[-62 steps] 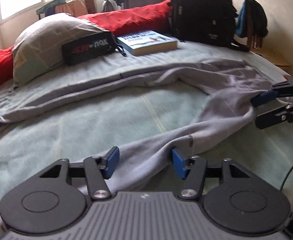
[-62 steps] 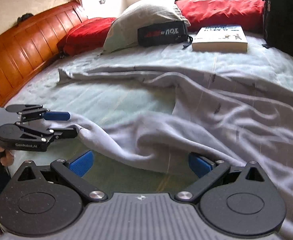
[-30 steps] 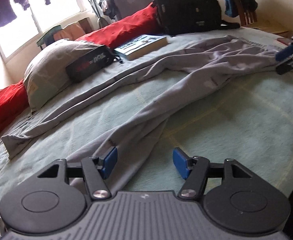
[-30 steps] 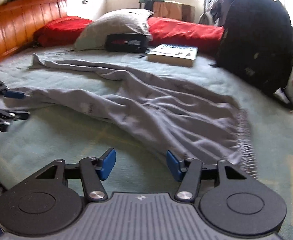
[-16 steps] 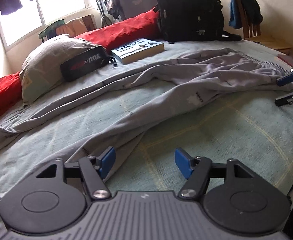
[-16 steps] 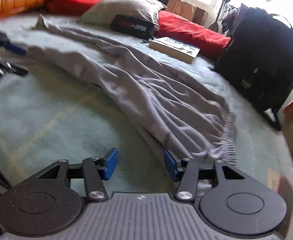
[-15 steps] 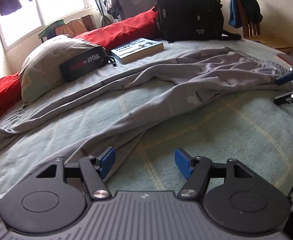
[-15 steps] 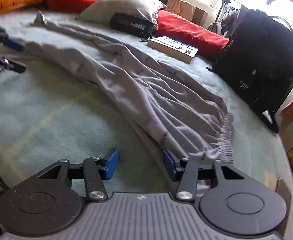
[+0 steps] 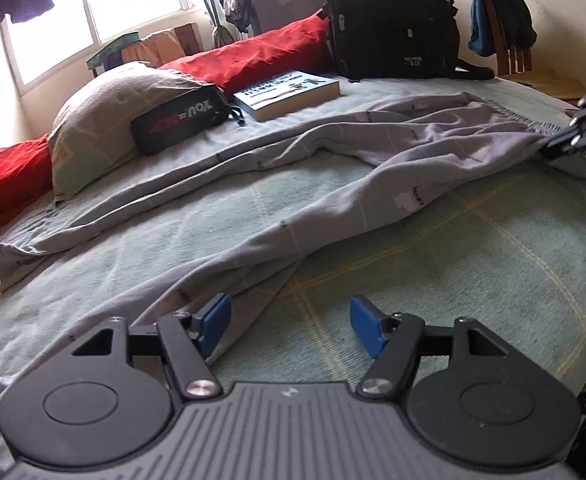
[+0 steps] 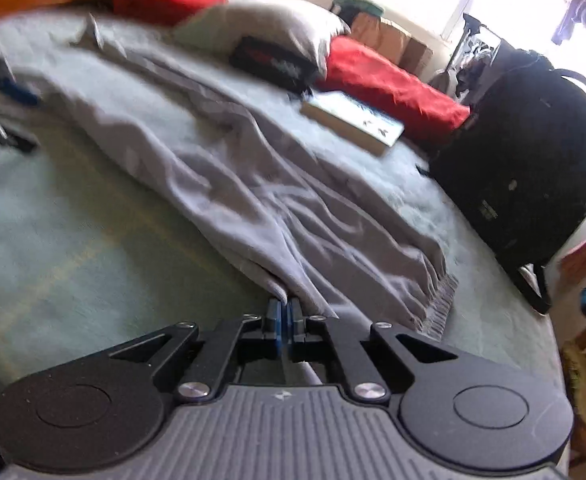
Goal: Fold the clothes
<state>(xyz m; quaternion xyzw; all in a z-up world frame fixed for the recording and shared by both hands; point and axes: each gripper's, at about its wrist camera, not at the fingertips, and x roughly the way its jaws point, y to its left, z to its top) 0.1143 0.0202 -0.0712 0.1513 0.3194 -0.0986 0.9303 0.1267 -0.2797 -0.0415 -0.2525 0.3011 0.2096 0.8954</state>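
Book [image 9: 289,94], pouch [image 9: 179,122], pillow [image 9: 105,116] and backpack [image 9: 391,20] on the bed [image 9: 473,280].

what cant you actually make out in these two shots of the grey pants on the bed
- Right wrist view: motion blur smears the book cover, the pouch print and the left gripper.
- Left wrist view: the right gripper is cut by the frame edge, so its pads are unseen.
- Left wrist view: the near cuff of the grey pants is hidden behind the left gripper's body.

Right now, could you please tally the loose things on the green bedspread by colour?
Grey: 2, the grey trousers and grey pillow
Black: 2, the black backpack and black zipped pouch
Red: 1, the long red bolster
White: 1, the white paperback book
Total: 6
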